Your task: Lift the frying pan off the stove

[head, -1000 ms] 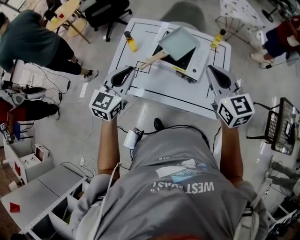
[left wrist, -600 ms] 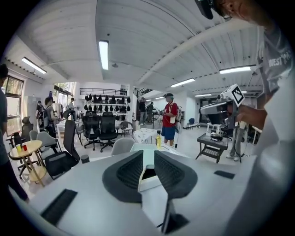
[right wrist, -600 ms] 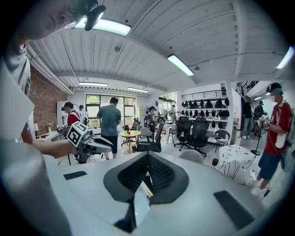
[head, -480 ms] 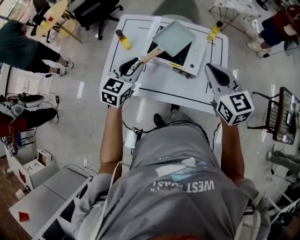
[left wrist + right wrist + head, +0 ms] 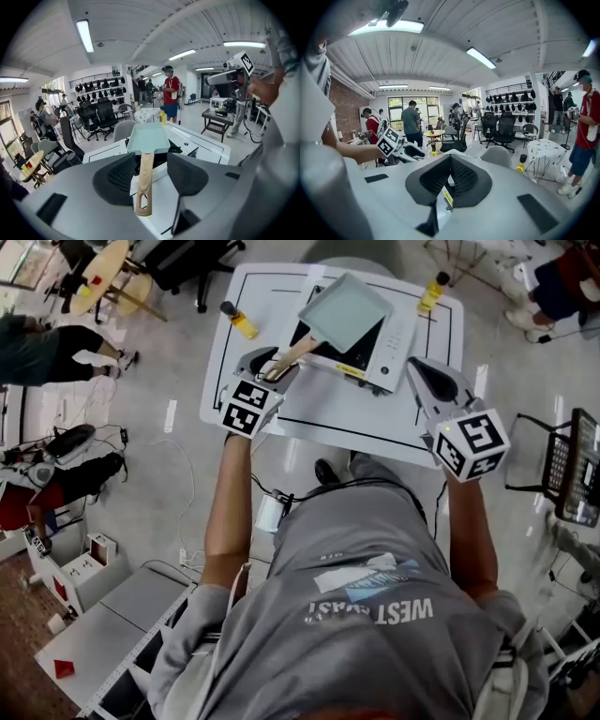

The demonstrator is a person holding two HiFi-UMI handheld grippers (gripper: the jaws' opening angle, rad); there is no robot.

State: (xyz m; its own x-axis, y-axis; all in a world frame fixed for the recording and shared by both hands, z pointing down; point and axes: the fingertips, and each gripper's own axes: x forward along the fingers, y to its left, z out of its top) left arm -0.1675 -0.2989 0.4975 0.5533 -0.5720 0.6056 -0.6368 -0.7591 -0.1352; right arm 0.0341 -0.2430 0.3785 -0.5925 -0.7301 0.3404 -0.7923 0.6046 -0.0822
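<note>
A pale teal square frying pan (image 5: 343, 311) sits on the white stove (image 5: 392, 354) at the back of the table; in the left gripper view the pan (image 5: 148, 138) lies straight ahead. Its wooden handle (image 5: 292, 354) points toward me. My left gripper (image 5: 270, 364) has just been opening, and the handle (image 5: 144, 183) now lies between its open jaws (image 5: 149, 177) with a gap to each pad. My right gripper (image 5: 424, 371) hovers over the table's right side, beside the stove, shut (image 5: 449, 161) with nothing held.
The white table (image 5: 319, 418) has black outlines on it. A yellow bottle (image 5: 235, 321) stands at its back left, another (image 5: 432, 292) at its back right. A grey chair (image 5: 349, 262) is behind the table. Office chairs and people are around the room.
My left gripper moved forward and down to the pan handle, and its jaws went from shut to open around it. The right gripper shifted slightly forward.
</note>
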